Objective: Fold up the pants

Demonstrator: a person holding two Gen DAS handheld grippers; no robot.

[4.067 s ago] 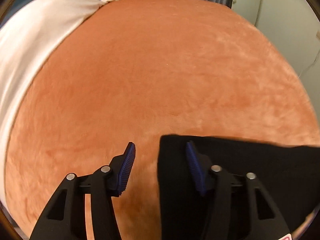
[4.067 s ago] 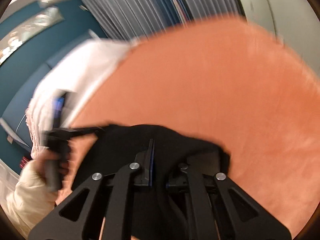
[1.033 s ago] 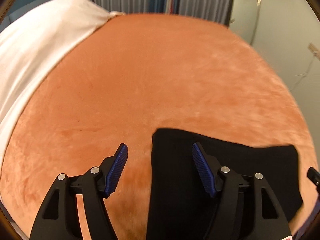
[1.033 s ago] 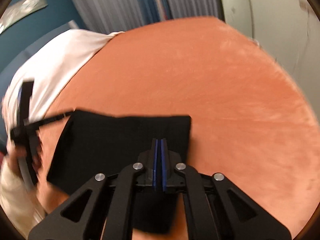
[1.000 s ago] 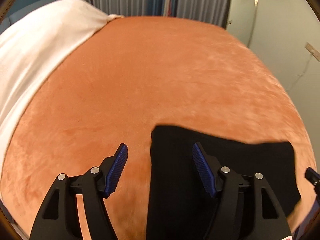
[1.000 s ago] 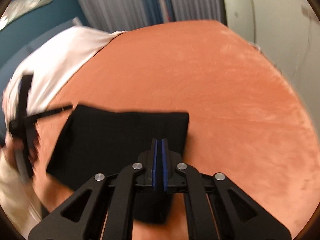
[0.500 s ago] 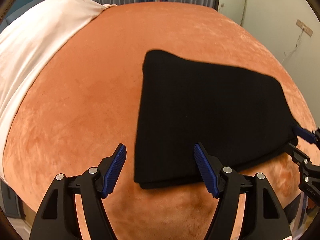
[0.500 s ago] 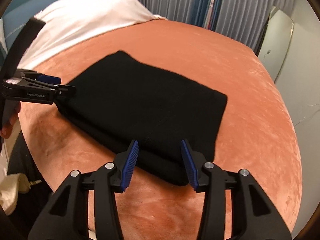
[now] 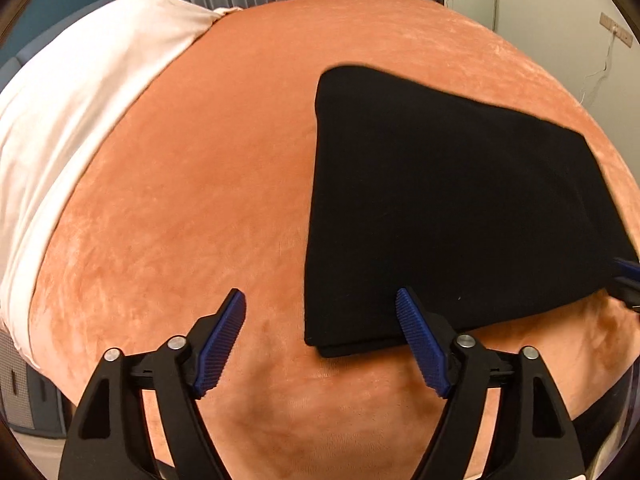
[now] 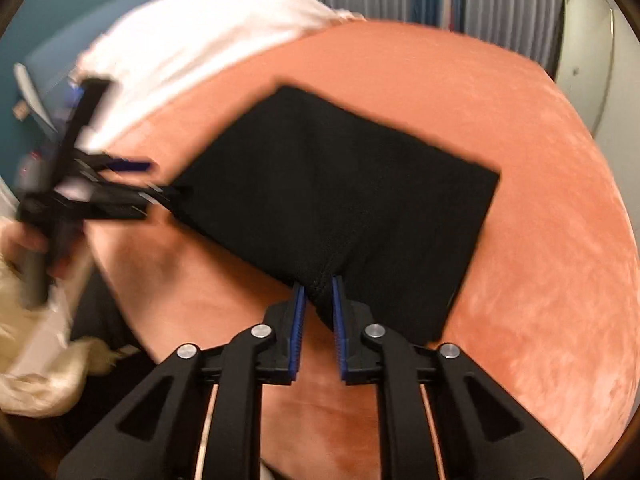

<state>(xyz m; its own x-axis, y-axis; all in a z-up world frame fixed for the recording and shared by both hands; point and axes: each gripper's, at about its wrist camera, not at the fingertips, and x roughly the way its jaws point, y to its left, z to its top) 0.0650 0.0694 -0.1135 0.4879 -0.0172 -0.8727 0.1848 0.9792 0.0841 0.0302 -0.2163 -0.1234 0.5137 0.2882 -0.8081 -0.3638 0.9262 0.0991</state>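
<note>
**Folded pants on the bed, right fingers closing on the near edge**

The black pants (image 9: 448, 208) lie folded flat on the orange bed (image 9: 208, 168), toward its near right part, well apart from the white pillow (image 9: 80, 92) at the far left edge. The left gripper (image 9: 320, 336) stands wide and opening, its fingers straddling the pants' near left corner without pressing it. The right gripper (image 10: 318, 312) is narrow and closing, a bunch of the pants' near edge between its fingers.

Bed (image 9: 192, 168) w/ orange plush cover. Folded black pants (image 9: 440, 200) lie flat on it, near front edge; white pillow (image 9: 80, 92) at far-left side.
</note>
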